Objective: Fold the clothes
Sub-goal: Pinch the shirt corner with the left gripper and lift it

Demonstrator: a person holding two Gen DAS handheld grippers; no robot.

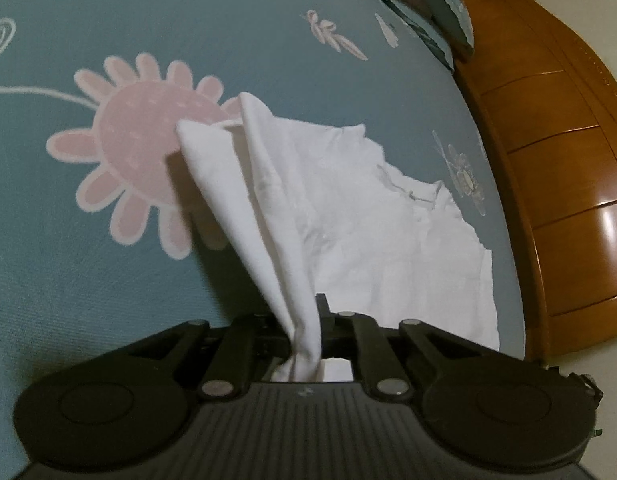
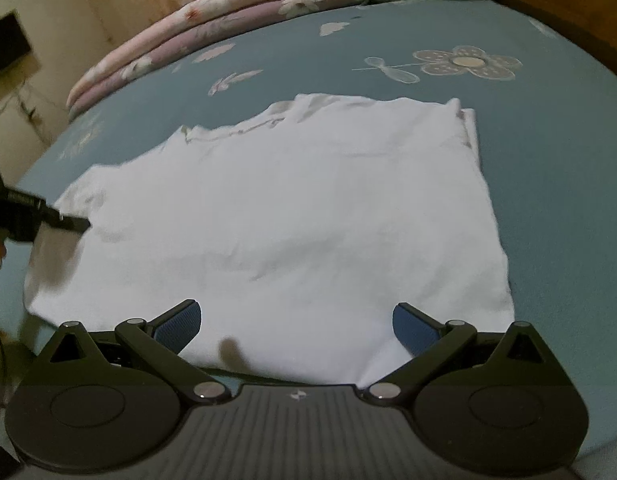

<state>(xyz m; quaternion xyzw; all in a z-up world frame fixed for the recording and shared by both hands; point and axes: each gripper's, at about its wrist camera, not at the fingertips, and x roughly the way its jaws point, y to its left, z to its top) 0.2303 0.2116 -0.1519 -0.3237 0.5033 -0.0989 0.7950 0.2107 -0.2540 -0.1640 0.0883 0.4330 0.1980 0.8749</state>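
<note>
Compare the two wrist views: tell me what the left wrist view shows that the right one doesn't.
Only the left wrist view shows the left gripper shut on a lifted fold of the white shirt, a large pink flower print, and the wooden headboard.

Only the right wrist view shows the right gripper open above the shirt's near edge, its blue pads, and the shirt's whole spread.

Both show the shirt, the blue bedsheet and stacked bedding.
</note>
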